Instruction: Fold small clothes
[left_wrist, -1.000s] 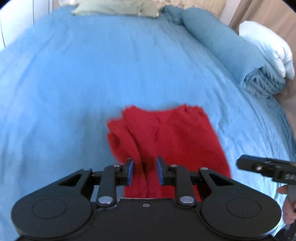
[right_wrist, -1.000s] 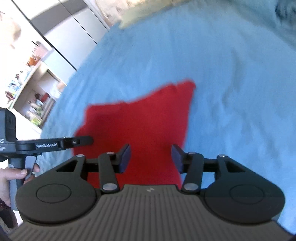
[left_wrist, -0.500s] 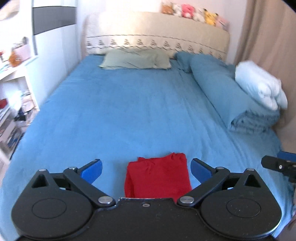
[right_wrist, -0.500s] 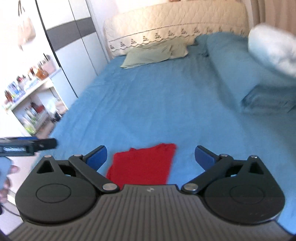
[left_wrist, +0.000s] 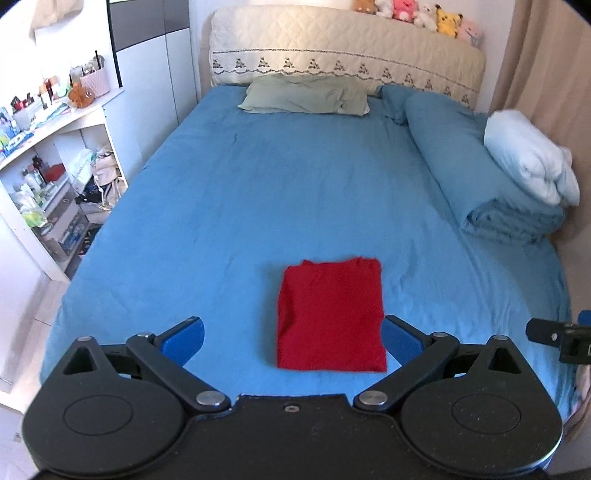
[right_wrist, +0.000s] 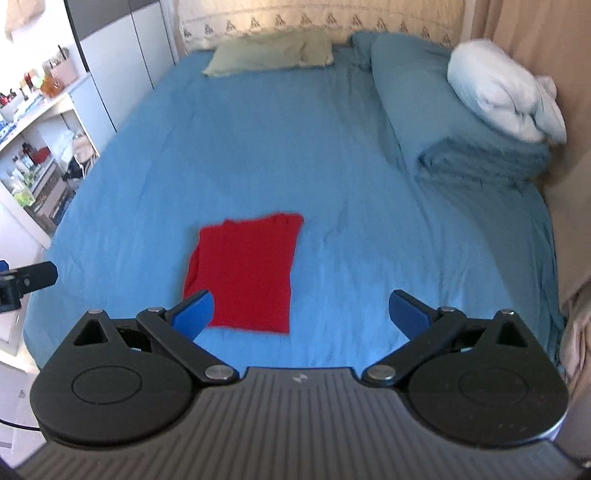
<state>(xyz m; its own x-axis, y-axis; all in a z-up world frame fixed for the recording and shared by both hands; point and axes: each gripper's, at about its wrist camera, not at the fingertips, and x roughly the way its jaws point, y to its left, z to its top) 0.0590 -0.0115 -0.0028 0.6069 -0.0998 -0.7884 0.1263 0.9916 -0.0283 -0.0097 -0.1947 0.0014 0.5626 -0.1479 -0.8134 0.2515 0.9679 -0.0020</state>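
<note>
A red garment (left_wrist: 330, 314) lies folded into a neat rectangle on the blue bed sheet (left_wrist: 258, 192), near the foot of the bed. It also shows in the right wrist view (right_wrist: 243, 273). My left gripper (left_wrist: 293, 341) is wide open and empty, held well above and behind the garment. My right gripper (right_wrist: 301, 310) is wide open and empty, raised to the right of the garment. The tip of the right gripper shows at the right edge of the left wrist view (left_wrist: 554, 334).
A green pillow (left_wrist: 306, 96) lies at the headboard. A rolled blue duvet (left_wrist: 469, 162) with a white blanket (left_wrist: 528, 158) on it runs along the bed's right side. White shelves (left_wrist: 55, 173) full of items stand left of the bed.
Both grippers have opened wide, let go of the red garment and pulled back and up away from the bed. The garment now lies flat and folded.
</note>
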